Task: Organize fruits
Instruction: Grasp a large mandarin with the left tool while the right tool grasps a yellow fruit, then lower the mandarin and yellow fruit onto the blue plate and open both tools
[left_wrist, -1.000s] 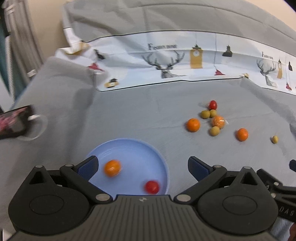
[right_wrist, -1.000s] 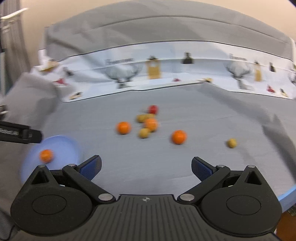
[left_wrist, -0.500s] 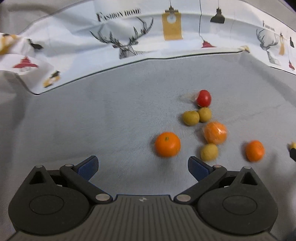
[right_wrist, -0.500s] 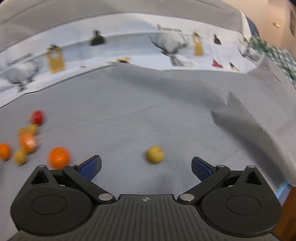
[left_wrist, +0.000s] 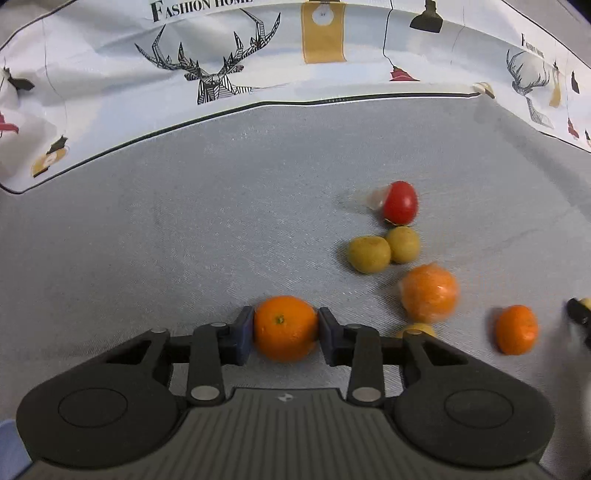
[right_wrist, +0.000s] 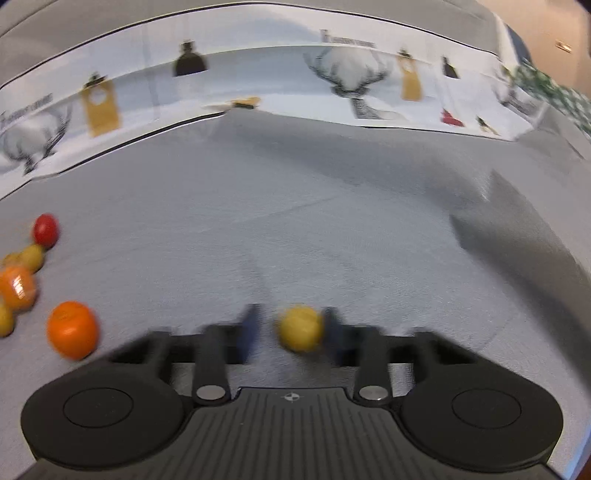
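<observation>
Left wrist view, fingers clenched on orange, right fingers nearly closed (blurred) around yellow fruit.

At twelve o'clock from my left claw, the printed cloth band reads "FASHION HOME" above a deer head.

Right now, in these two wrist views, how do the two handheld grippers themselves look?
Both look alike. The left gripper has a ribbed dark grey body, two round black housings, black linkage arms with silver pins, dark blue finger pads and a small white logo. The right gripper matches, though blurred. No cables or sleeves show.
</observation>
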